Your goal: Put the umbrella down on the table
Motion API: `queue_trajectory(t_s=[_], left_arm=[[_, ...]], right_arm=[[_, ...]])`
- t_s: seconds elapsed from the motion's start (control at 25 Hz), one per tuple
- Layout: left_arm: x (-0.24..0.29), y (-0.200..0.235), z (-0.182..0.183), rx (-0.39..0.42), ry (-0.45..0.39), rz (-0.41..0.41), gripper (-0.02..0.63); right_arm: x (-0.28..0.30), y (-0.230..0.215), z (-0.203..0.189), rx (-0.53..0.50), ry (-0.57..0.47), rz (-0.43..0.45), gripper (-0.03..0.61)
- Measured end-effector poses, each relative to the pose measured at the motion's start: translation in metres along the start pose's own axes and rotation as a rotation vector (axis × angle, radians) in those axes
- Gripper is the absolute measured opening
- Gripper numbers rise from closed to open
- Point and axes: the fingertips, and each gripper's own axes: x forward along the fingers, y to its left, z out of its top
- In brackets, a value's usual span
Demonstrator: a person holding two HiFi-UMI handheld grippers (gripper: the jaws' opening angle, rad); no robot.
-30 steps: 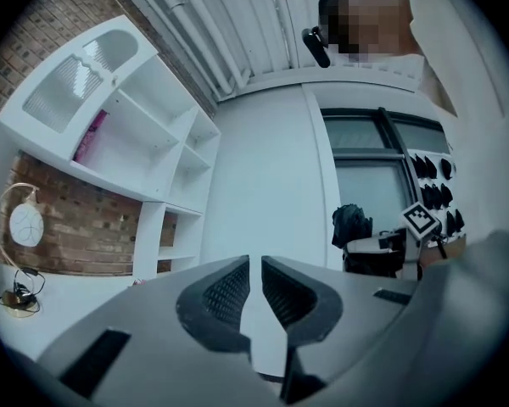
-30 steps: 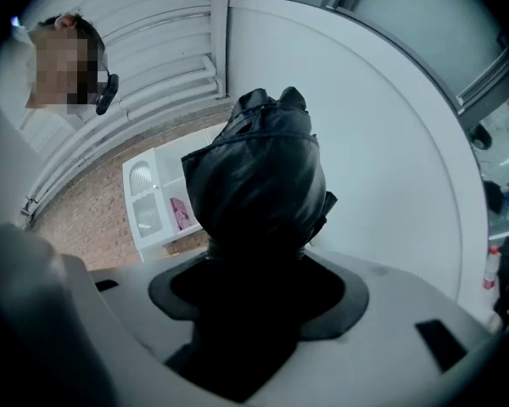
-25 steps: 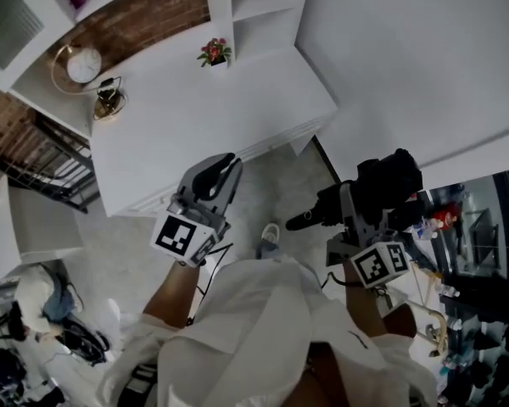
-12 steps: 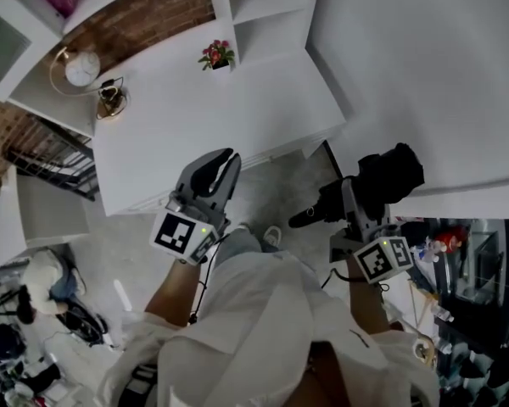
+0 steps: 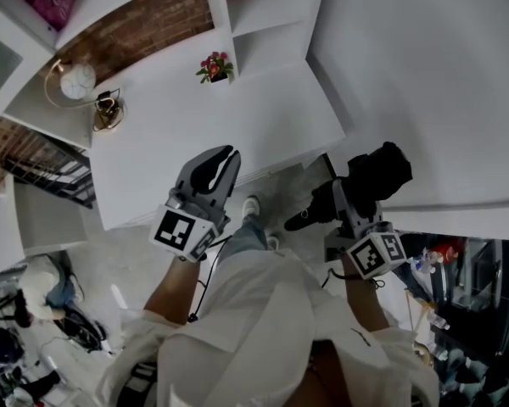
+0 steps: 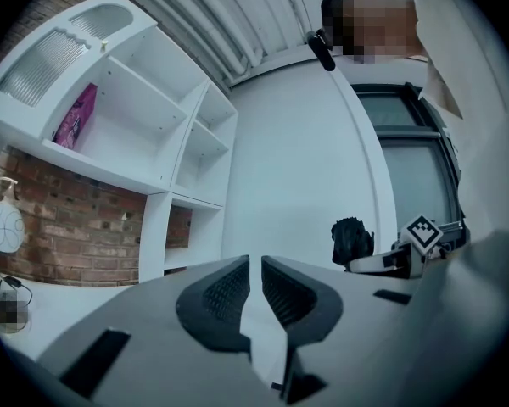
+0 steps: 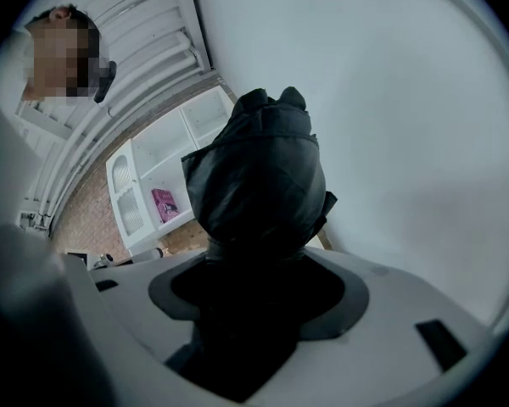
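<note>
Both jaws of the right gripper (image 5: 349,195) clamp a folded black umbrella (image 5: 386,170) near the white tabletop (image 5: 195,117); the left gripper (image 5: 226,154) is closed, empty.

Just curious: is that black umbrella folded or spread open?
Folded: the umbrella is a compact bundle, clamped in the right gripper.

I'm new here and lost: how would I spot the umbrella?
Find the big white table. Just off its near right corner, the right tongs clamp a folded black umbrella. It is the only bundled black cloth thing; the left tongs hold nothing.
</note>
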Motion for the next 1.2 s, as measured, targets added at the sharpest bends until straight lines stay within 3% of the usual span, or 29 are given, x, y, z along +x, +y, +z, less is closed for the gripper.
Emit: queue_trajectory(t_s=[0.36, 0.52, 0.8, 1.2], left_arm=[[0.049, 0.073, -0.008, -0.059, -0.001, -0.023, 0.061], [0.074, 0.101, -0.024, -0.087, 0.017, -0.052, 0.061], [0.108, 0.148, -0.059, -0.167, 0.086, -0.023, 0.061], [0.144, 0.144, -0.104, -0.225, 0.182, -0.048, 0.061]], right_arm=[[0.092, 0.003, 0.001, -0.010, 0.044, -0.010, 0.278], [0.129, 0.001, -0.003, -0.015, 0.073, -0.021, 0.278], [0.177, -0.011, -0.026, -0.029, 0.157, -0.059, 0.278], [0.224, -0.038, -0.060, -0.036, 0.313, -0.059, 0.278]])
